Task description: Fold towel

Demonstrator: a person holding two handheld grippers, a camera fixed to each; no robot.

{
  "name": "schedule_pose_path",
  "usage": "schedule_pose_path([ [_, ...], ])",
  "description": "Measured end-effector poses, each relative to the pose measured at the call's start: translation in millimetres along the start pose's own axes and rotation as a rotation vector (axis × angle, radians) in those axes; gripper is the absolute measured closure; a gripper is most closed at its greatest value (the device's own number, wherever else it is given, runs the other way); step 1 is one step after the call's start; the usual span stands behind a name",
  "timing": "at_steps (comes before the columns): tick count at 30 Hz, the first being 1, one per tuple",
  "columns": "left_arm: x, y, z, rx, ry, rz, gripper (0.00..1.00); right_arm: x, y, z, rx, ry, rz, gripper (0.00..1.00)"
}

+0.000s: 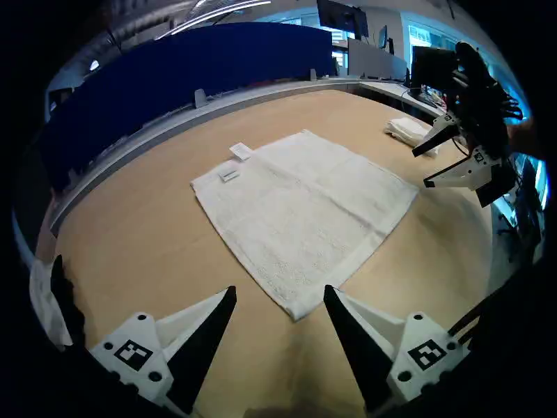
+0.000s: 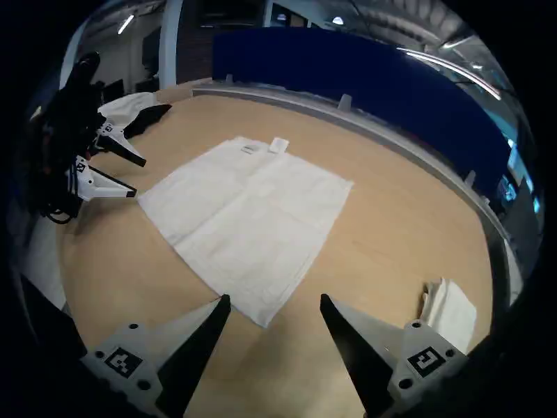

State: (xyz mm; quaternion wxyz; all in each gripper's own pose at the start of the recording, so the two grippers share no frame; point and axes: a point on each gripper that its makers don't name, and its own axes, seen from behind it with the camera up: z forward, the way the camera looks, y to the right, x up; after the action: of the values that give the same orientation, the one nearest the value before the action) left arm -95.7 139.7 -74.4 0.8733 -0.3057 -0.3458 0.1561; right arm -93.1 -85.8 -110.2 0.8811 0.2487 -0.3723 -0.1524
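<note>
The towel [image 1: 306, 202] lies spread flat on the wooden table [image 1: 132, 230]; one corner points into the gap between the fingers of the left gripper [image 1: 279, 288], which stand wide apart and grip nothing. The left gripper view also places the right gripper [image 1: 420, 169] aloft past the towel's far right edge, fingers parted and empty, with a folded white stack [image 1: 407, 129] on the table just behind it. The right gripper view presents its own fingers equally wide and empty at another towel corner, and a white cloth [image 2: 132, 104] behind the opposite gripper.
</note>
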Motion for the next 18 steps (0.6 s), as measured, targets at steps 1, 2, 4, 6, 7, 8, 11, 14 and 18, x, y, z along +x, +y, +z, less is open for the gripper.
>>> schedule_pose_path([
  [1, -2, 1.1, 1.2, -0.003, -0.005, 0.002, 0.07, -2, 0, 1.1, 0.0, -0.006, 0.001, 0.0],
  [2, -4, 2.3, 2.5, -0.007, -0.01, 0.004, 0.07, -5, 0, 2.2, 0.001, -0.012, 0.001, 0.0],
  [4, -6, 3.6, 4.3, -0.012, -0.018, 0.005, 0.07, -8, 0, 3.8, 0.003, -0.018, 0.001, 0.01],
  [6, -9, 4.7, 6.2, -0.015, -0.025, 0.006, 0.07, -10, 0, 5.2, 0.006, -0.024, 0.001, 0.01],
  [7, -10, 5.0, 7.0, -0.017, -0.027, 0.005, 0.07, -11, 0, 5.6, 0.006, -0.026, 0.001, 0.01],
  [8, -11, 5.2, 8.0, -0.018, -0.03, 0.005, 0.07, -12, 0, 6.2, 0.007, -0.028, 0.001, 0.01],
  [11, -13, 6.8, 10.7, -0.022, -0.037, 0.003, 0.07, -14, -2, 8.4, 0.012, -0.035, -0.001, 0.01],
  [14, -15, 9.0, 13.2, -0.03, -0.044, 0.004, 0.07, -17, -3, 11.3, 0.016, -0.045, -0.001, 0.03],
  [18, -18, 12.0, 15.4, -0.038, -0.057, 0.001, 0.07, -19, -5, 15.4, 0.022, -0.053, 0.004, 0.1],
])
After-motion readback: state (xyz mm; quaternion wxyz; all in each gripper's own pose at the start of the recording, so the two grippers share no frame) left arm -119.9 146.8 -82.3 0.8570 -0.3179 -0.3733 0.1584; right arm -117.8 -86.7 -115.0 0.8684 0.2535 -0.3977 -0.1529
